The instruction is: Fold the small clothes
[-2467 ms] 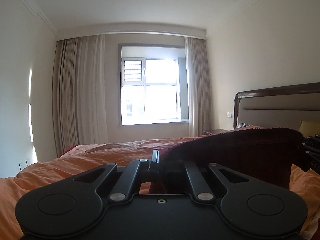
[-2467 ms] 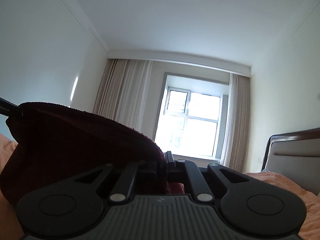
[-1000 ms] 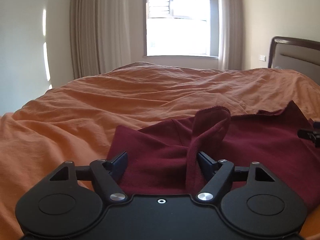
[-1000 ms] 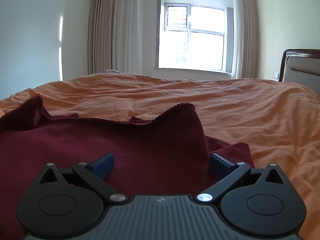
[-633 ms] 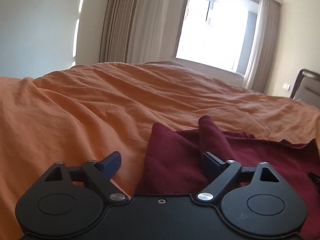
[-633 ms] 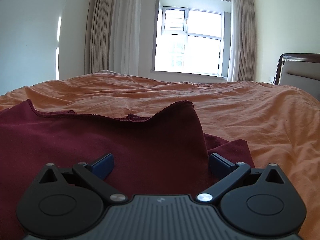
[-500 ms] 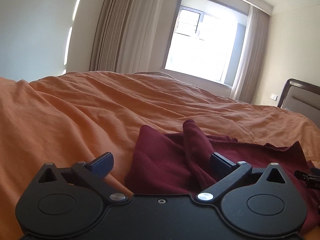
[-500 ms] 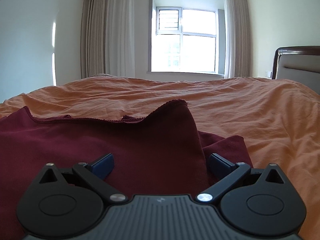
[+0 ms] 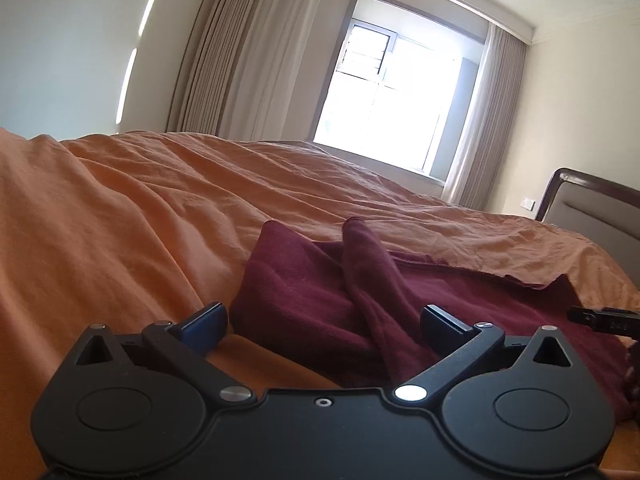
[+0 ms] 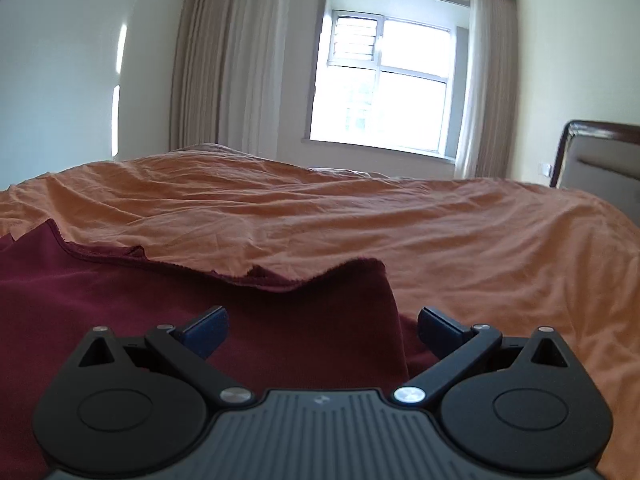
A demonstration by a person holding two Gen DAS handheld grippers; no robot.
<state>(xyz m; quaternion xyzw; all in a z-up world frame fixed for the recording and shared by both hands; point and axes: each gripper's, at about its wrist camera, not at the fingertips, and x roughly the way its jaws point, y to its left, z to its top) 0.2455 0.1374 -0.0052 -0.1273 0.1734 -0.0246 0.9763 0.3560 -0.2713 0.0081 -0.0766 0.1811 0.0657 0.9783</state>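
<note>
Two grippers sit low over the bed (image 9: 120, 216), both with jaws spread wide and grasping nothing. The left gripper (image 9: 324, 322) faces the near left end of the maroon garment (image 9: 304, 292), which lies spread on the orange bedcover with one raised fold (image 9: 368, 264) standing up between the jaws' line of sight; its left finger (image 9: 206, 320) is over bare bedcover, its right finger (image 9: 442, 324) over cloth. The right gripper (image 10: 322, 326) looks across the garment's right portion (image 10: 160, 312), where a corner peak (image 10: 356, 276) rises just ahead of the open jaws and the raw far edge runs leftward. A tip of the right gripper shows at the far right of the left wrist view, near the garment's other end. Judging by the lie of the cloth, the step in hand is likely to regrasp for the next fold. To do it well, each gripper should come in low and level, pinching a single clean layer at an edge or corner rather than the bunched ridge, since grabbing the ridge would probably trap a crease. Both ends are best lifted evenly and kept taut, so the fold lands square. The soft bedcover may be caught along with the garment, so the bite should stay shallow.
</note>
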